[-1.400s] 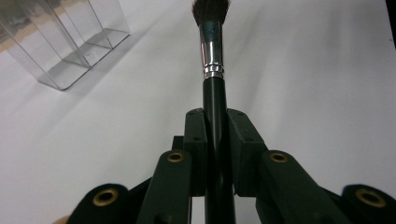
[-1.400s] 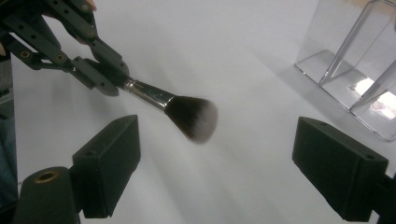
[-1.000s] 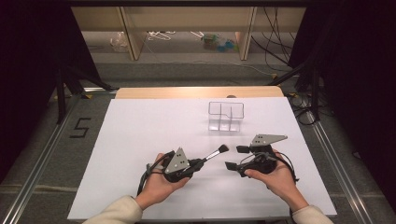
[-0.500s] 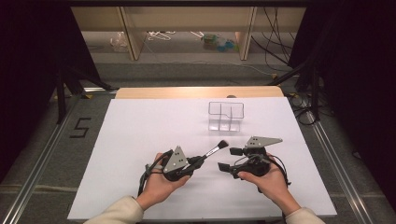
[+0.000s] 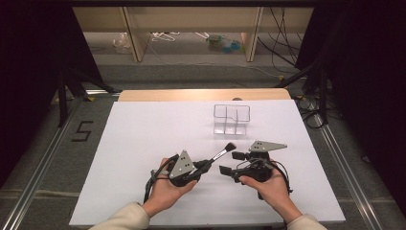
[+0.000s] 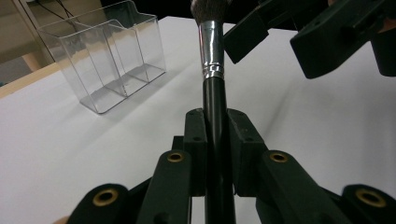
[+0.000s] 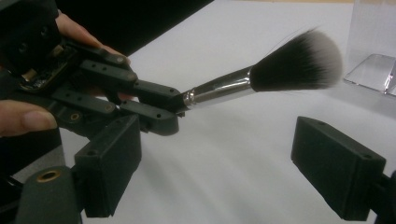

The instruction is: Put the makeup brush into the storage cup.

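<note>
A flat white rectangular desk (image 5: 143, 143) with a bare pale wooden strip (image 5: 191, 94) along its far edge; a clear plastic organiser box with upright dividers (image 5: 231, 119) stands directly on the white surface, just short of that wooden strip, right of centre.
</note>
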A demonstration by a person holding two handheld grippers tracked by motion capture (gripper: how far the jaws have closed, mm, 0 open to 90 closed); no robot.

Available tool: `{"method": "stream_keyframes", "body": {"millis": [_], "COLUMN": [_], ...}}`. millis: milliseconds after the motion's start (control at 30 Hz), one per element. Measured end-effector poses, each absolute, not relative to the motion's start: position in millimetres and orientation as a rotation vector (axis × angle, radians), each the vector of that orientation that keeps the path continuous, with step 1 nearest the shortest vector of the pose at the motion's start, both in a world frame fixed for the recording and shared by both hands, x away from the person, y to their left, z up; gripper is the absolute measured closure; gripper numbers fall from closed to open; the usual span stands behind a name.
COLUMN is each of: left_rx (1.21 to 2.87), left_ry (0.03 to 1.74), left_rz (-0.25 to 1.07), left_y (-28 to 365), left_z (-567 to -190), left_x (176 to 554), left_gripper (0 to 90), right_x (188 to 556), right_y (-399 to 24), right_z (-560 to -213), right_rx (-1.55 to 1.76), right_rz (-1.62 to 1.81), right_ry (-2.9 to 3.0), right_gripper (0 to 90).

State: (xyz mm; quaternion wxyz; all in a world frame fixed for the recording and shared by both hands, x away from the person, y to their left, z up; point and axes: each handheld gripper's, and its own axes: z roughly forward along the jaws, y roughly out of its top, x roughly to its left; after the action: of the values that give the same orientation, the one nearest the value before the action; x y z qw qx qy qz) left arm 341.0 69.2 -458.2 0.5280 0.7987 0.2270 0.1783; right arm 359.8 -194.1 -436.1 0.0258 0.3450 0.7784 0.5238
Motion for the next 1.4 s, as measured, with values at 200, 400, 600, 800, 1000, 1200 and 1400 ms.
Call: {"method": "stream_keyframes", "body": {"millis": [200, 400, 600, 800, 1000, 1200, 1400], "left_rx": [1.901, 1.891, 1.885, 1.884, 1.885, 1.884, 1.883], "left_ry": [0.546, 0.558, 0.563, 0.555, 0.547, 0.549, 0.554], "left_rz": [0.422, 0.428, 0.431, 0.436, 0.44, 0.441, 0.432], "left_y": [67.5, 66.7, 65.6, 62.2, 59.1, 56.7, 55.5], "left_z": [-458.5, -458.4, -458.6, -459.0, -459.6, -460.3, -460.8], "left_x": [340.8, 340.3, 341.3, 339.9, 339.0, 338.0, 337.4], "left_gripper": [78.7, 78.7, 78.7, 78.7, 78.7, 78.7, 78.7], "right_x": [359.3, 359.2, 360.6, 362.0, 364.2, 366.3, 368.3], "right_y": [-190.2, -189.2, -187.5, -186.5, -184.4, -180.5, -178.6], "right_z": [-438.4, -437.8, -439.0, -439.7, -439.9, -442.5, -444.0], "right_rx": [1.086, 1.114, 1.131, 1.146, 1.197, 1.241, 1.265], "right_rz": [1.66, 1.697, 1.717, 1.733, 1.758, 1.769, 1.78], "right_ry": [2.401, 2.362, 2.34, 2.331, 2.314, 2.296, 2.27], "right_gripper": [17.0, 17.3, 17.9, 18.0, 19.0, 21.7, 25.8]}}
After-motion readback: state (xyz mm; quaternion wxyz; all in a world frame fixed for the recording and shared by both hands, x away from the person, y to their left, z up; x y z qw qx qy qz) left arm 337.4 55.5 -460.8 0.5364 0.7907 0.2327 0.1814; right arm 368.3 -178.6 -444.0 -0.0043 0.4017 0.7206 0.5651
